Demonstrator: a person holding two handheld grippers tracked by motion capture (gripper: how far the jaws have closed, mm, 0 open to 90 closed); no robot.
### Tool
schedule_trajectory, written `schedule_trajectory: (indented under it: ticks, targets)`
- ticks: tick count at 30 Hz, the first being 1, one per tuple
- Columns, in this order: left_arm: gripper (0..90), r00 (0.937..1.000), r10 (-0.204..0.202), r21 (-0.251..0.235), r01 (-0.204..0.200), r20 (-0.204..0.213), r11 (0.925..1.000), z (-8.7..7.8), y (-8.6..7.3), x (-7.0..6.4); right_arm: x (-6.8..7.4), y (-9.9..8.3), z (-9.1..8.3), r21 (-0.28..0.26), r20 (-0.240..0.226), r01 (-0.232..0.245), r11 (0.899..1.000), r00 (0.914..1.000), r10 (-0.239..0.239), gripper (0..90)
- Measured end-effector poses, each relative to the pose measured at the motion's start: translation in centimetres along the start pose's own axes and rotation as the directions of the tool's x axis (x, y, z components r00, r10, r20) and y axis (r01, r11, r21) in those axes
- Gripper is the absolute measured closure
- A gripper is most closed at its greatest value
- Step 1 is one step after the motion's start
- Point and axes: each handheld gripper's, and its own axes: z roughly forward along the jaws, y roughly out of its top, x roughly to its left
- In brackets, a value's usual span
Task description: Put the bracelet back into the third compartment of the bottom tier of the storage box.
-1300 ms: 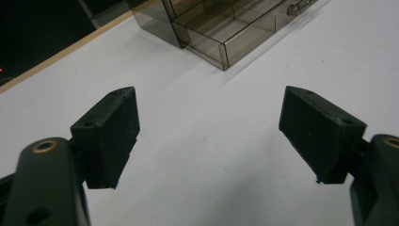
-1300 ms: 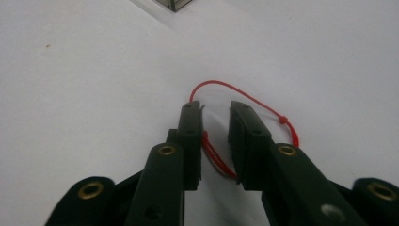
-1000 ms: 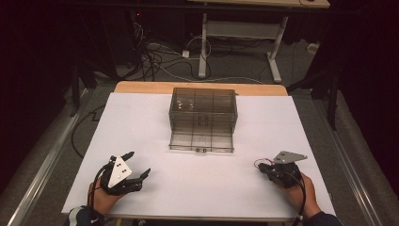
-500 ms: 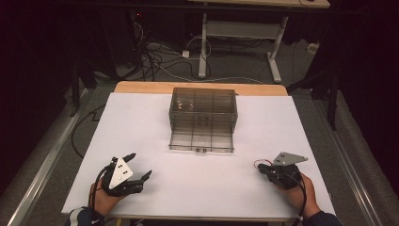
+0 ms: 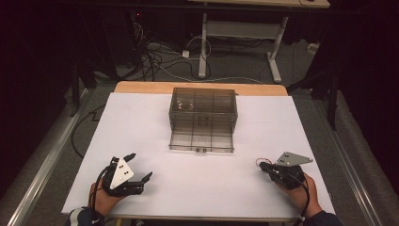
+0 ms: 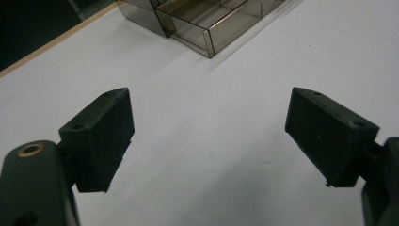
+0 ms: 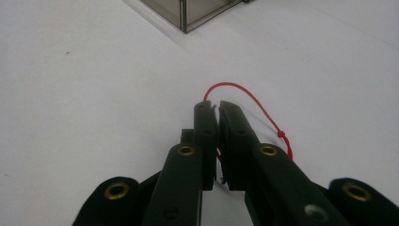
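White table (image 5: 188,188); cables (image 5: 155,61), perhaps a desk frame (image 5: 244,33), behind.

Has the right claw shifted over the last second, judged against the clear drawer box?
No. In the high view the right claw sits at the same spot right of the clear drawer box, near the table's front edge, pinching a red string.

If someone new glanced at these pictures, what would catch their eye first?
Probably the smoky clear box at the table's middle, its bottom drawer pulled out. Next, the red string pinched in the shut right gripper near the front right, and the left gripper open wide at front left.
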Motion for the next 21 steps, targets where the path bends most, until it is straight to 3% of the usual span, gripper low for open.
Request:
schedule_trajectory:
  ticks: [10, 21]
  targets:
    - [15.6, 0.9999, 0.013, 0.002, -0.013, 0.0, 0.9999, 0.1, 0.1, -0.1, 0.3, -0.1, -1.7, -0.063, 0.001, 0.006, 0.998, 1.0, -0.006, 86.8]
    - [15.6, 0.9999, 0.012, 0.002, -0.012, -0.002, 0.9999, 0.1, 0.1, -0.2, 0.4, 0.2, -2.3, -0.097, 0.003, 0.008, 0.995, 1.0, -0.007, 86.8]
